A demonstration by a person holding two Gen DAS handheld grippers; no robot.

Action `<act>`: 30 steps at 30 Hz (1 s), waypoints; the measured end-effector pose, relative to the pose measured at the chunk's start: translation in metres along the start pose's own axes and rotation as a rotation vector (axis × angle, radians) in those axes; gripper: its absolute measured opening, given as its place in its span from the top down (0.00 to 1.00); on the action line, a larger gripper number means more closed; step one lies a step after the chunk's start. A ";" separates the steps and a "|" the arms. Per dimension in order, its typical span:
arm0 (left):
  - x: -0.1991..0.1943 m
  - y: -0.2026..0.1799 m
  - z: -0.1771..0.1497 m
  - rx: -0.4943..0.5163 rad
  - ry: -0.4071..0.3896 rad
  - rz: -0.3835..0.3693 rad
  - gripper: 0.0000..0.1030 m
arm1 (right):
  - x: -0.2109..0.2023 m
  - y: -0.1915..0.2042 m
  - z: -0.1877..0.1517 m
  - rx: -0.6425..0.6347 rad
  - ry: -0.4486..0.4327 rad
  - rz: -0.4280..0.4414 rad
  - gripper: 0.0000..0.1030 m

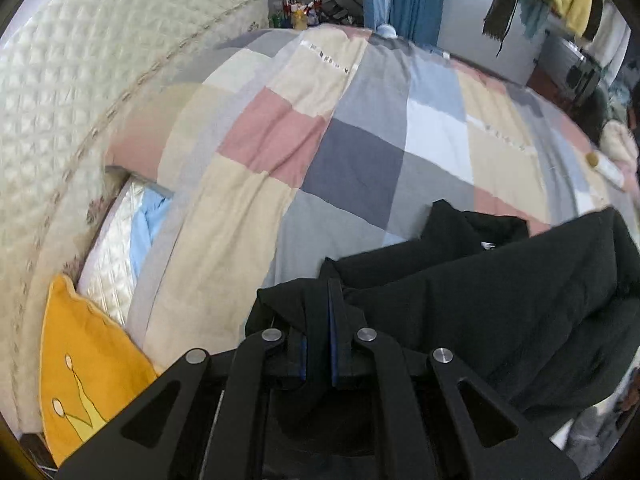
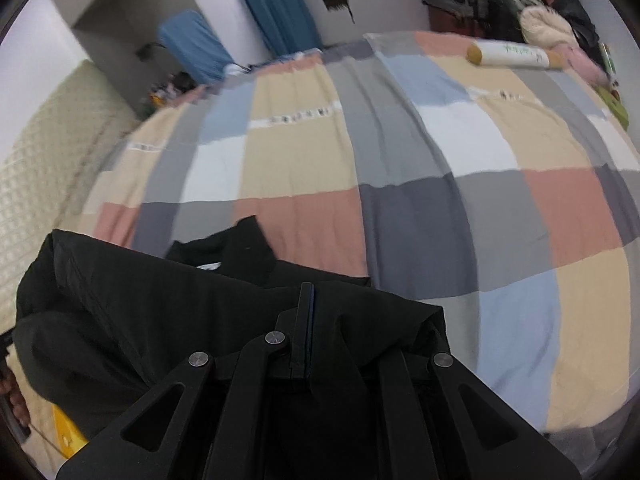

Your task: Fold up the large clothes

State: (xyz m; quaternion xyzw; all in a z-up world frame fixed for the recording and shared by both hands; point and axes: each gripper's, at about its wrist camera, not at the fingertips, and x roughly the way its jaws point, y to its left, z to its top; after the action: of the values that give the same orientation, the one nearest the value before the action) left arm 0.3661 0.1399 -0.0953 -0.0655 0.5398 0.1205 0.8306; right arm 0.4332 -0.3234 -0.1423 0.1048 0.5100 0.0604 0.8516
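A large black garment (image 1: 500,292) hangs stretched between my two grippers above the near edge of a bed; it also shows in the right wrist view (image 2: 140,312). Its collar with a small white label (image 1: 486,245) points away from me toward the bed. My left gripper (image 1: 322,300) is shut on the garment's left corner, with cloth bunched over the fingers. My right gripper (image 2: 314,300) is shut on the right corner, and cloth covers its right finger.
The bed has a patchwork cover (image 1: 360,152) (image 2: 400,160) in pink, grey, beige and blue. A quilted headboard (image 1: 80,80) and a yellow pillow (image 1: 84,364) lie left. A white cylindrical bolster (image 2: 512,55) lies at the far right. Clothes hang at the back.
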 end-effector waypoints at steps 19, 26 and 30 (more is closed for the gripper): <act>0.113 -0.015 0.008 -0.028 0.185 -0.018 0.92 | 0.100 -0.031 -0.006 0.150 0.169 0.172 0.91; 0.074 0.045 -0.005 -0.300 0.201 -0.405 0.44 | 0.036 -0.064 -0.005 0.295 0.127 0.449 0.41; 0.004 0.063 -0.001 -0.282 -0.020 -0.501 0.22 | -0.031 -0.057 0.004 0.239 -0.009 0.432 0.24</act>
State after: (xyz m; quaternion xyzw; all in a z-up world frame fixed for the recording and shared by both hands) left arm 0.3495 0.2012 -0.0982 -0.3103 0.4765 -0.0141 0.8225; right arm 0.4224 -0.3858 -0.1276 0.3119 0.4756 0.1797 0.8026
